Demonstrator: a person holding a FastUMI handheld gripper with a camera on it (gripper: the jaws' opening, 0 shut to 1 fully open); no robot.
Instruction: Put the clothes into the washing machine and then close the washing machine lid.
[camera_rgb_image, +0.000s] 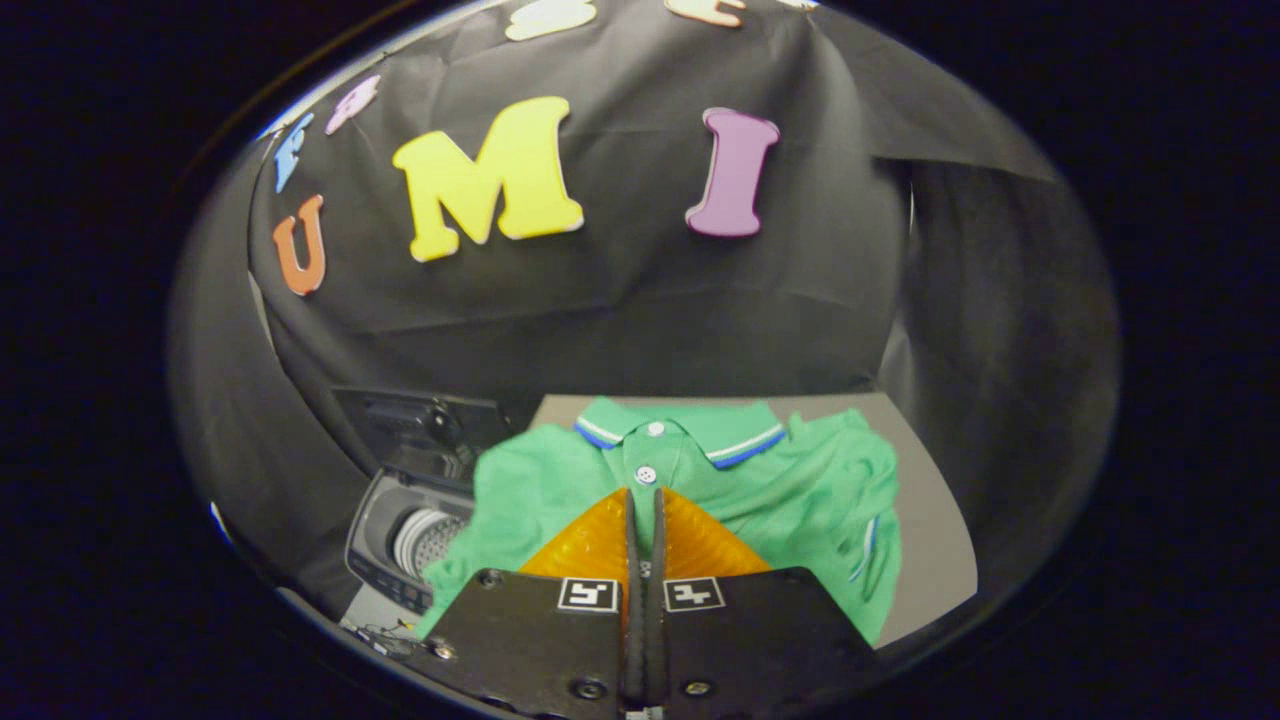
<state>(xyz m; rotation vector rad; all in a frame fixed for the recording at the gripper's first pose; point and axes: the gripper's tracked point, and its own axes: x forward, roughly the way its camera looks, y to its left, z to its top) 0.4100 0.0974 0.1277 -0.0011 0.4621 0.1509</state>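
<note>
Green shirt pinched between closed jaws.

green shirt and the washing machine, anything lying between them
Nothing: in the gripper view the green shirt drapes over the open washing machine's edge. The tool, nearly closed, sits over the shirt's placket.

place: staged recording booth | evidence: black cloth wall, grey table, small washing machine
</note>
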